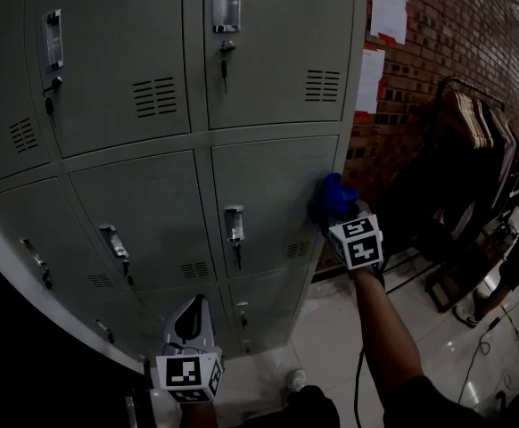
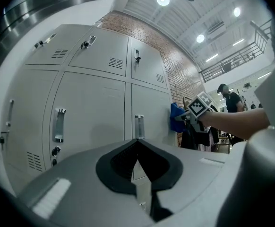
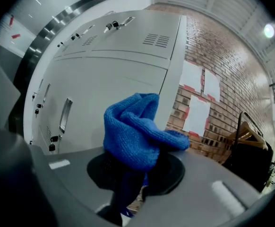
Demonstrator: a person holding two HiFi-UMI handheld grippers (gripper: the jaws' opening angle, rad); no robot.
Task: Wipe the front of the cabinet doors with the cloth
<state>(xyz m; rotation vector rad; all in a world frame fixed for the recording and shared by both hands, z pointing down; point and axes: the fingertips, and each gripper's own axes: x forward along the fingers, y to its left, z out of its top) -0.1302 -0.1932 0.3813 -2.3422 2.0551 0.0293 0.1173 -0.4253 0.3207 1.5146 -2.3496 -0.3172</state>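
Cloth [image 3: 136, 126]: blue knit, bunched, its free folds standing beyond the jaws of my right gripper.
Right gripper [image 3: 137, 176]: jaws clamped on the cloth's lower end, arm stretched toward the lockers.
Contact: from the head view I read the cloth [image 1: 333, 194] as pressed on the right margin of the middle-row right cabinet door [image 1: 268, 194], close to the cabinet's corner.
Bearing: nearly all of that door's face lies to the left of the cloth, toward the door handle [image 1: 234, 224]. I judge the next stroke to run leftward.
Left gripper [image 2: 137, 171]: jaws together on nothing, held low before the bottom row, well apart from the cloth.
Nearer gripper: the right, already at the door.
Beyond: brick wall [image 1: 456, 34] just right of the cabinet.
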